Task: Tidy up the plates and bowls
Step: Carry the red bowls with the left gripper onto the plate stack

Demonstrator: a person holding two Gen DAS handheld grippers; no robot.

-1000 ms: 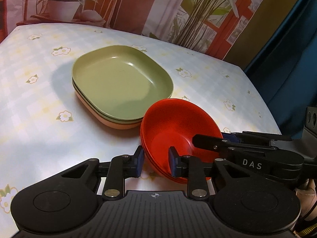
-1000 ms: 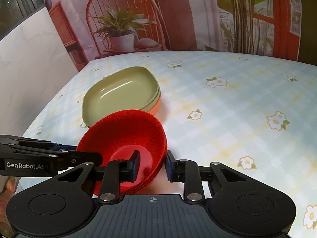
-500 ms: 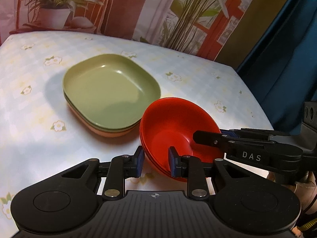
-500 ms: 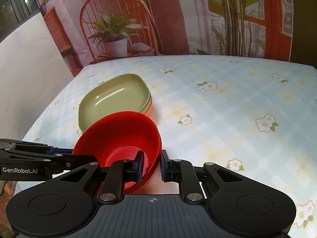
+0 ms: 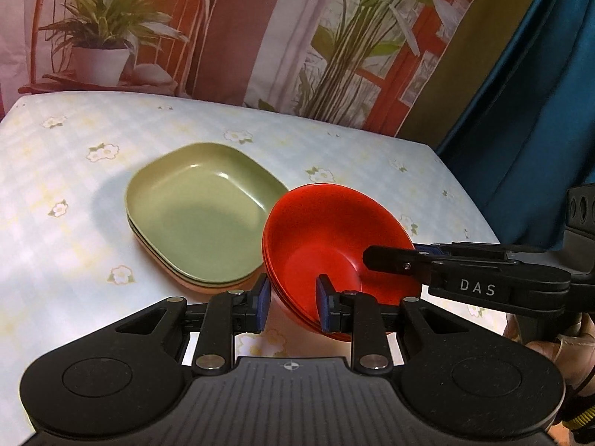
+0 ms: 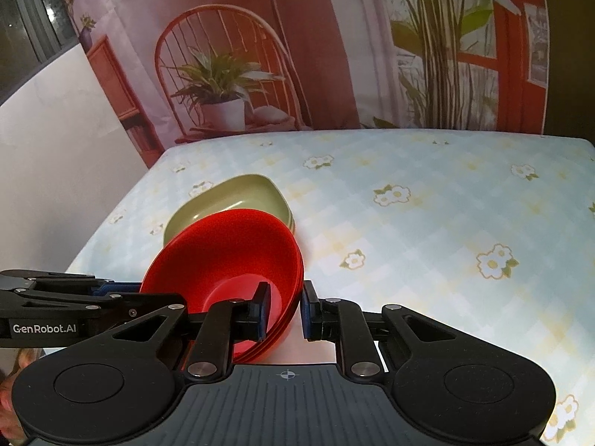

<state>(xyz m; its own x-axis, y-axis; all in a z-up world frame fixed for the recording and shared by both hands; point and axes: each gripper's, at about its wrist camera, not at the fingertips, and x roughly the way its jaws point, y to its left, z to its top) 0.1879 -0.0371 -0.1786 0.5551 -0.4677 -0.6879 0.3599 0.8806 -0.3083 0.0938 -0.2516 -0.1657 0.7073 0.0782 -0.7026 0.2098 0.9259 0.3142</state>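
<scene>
A table [image 5: 55,223] covered in a pale checked cloth with small flower prints filled most of both views, backed by a printed backdrop [image 6: 334,55] of a red chair, potted plants and a red window frame. On the cloth, toward the left edge in the right wrist view, sat a stack of squarish plates [image 5: 200,223], green on top with an orange one showing at the bottom. Just beside that stack, and overlapping its near corner in the pictures, was a nested stack of red bowls [image 5: 327,245], tilted and apparently clear of the cloth, though the contact underneath was hidden. The left tongs [image 5: 292,304] were clamped on the bowls' near-left rim, one blue pad outside the wall and one inside. The right tongs [image 6: 284,310] gripped the opposite rim in the same way, one pad inside the bowl and one outside. Each tool's black fingers showed in the other's view, reaching in from the side.
</scene>
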